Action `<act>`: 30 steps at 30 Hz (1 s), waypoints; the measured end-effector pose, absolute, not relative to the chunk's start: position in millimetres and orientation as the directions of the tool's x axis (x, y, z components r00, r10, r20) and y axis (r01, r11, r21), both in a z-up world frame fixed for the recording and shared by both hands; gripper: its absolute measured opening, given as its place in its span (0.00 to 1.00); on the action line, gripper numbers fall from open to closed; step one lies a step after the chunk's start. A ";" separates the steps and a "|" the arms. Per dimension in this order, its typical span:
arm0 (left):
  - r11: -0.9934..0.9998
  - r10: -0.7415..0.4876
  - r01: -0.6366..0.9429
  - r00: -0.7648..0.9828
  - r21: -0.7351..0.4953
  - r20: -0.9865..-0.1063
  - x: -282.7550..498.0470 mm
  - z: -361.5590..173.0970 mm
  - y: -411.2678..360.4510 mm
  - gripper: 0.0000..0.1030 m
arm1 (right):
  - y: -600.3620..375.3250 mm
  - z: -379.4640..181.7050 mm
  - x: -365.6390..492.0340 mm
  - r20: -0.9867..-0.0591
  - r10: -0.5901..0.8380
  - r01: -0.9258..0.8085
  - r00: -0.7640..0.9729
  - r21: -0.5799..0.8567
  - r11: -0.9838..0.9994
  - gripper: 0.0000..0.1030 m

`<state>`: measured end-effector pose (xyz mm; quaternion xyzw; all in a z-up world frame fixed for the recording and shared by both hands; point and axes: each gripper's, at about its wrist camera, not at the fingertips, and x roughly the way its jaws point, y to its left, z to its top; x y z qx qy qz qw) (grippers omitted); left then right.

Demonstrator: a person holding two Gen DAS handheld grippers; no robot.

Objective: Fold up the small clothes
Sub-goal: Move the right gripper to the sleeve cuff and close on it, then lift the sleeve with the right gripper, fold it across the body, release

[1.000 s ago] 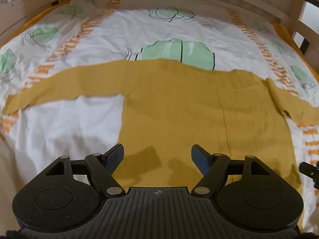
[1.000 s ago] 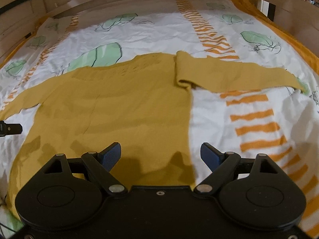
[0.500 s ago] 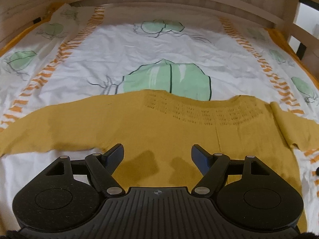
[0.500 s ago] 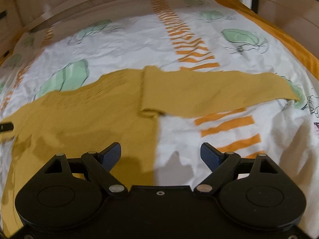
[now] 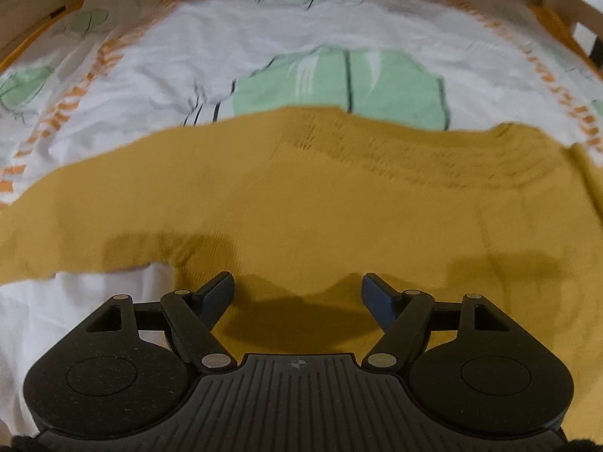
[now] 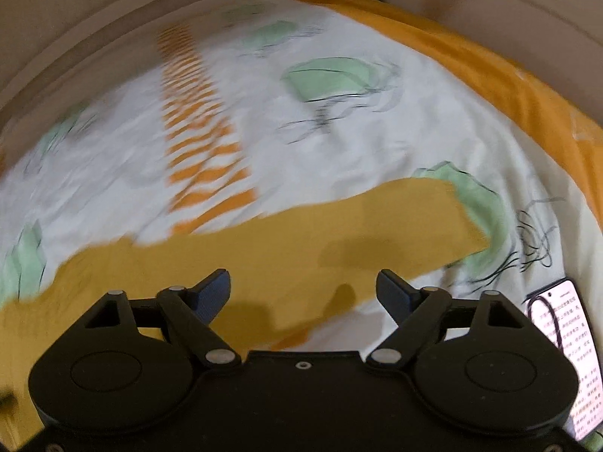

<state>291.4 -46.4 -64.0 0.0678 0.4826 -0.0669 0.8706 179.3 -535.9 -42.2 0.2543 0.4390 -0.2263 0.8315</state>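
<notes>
Mustard sweater (image 5: 339, 203) lay flat ahead of our left gripper (image 5: 297, 293), jaws wide and empty, while our right gripper (image 6: 303, 290), just narrowing yet gaping empty, hovered over its sleeve (image 6: 339, 233).

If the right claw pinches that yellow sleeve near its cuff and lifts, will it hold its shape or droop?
Likely droop: the sleeve lies flat and thin on the bedsheet, following its wrinkles, so it looks soft. As knit fabric it is probably light, and should trail limply behind the right claw, which is open above it. It might drag the sweater body slightly.
</notes>
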 end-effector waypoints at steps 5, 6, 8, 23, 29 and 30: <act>0.988 -0.077 0.152 0.529 0.004 -0.845 291.2 -70.1 -39.3 0.72 | -587.7 -57.4 179.6 -0.848 -0.182 0.672 0.498 0.244 0.699 0.77; 0.988 -0.075 0.152 0.527 0.007 -0.847 291.6 -70.5 -40.0 0.73 | -594.4 -59.7 179.4 -0.849 -0.188 0.674 0.493 0.236 0.700 0.77; 0.986 -0.067 0.165 0.527 0.025 -0.847 291.9 -72.5 -43.7 0.75 | -608.7 -64.3 177.5 -0.849 -0.206 0.681 0.487 0.221 0.698 0.77; 0.984 -0.074 0.177 0.498 0.017 -0.864 298.3 -69.8 -44.8 0.74 | -649.0 -107.6 166.6 -0.853 -0.112 0.707 0.510 0.341 0.620 0.47; 0.982 -0.108 0.190 0.505 -0.012 -0.856 295.6 -59.4 -43.4 0.72 | -628.4 -77.5 174.7 -0.845 -0.154 0.668 0.513 0.280 0.689 0.13; 0.982 -0.117 0.190 0.507 -0.022 -0.854 295.1 -56.4 -42.8 0.72 | -624.5 -70.4 176.2 -0.837 -0.150 0.658 0.526 0.289 0.696 0.13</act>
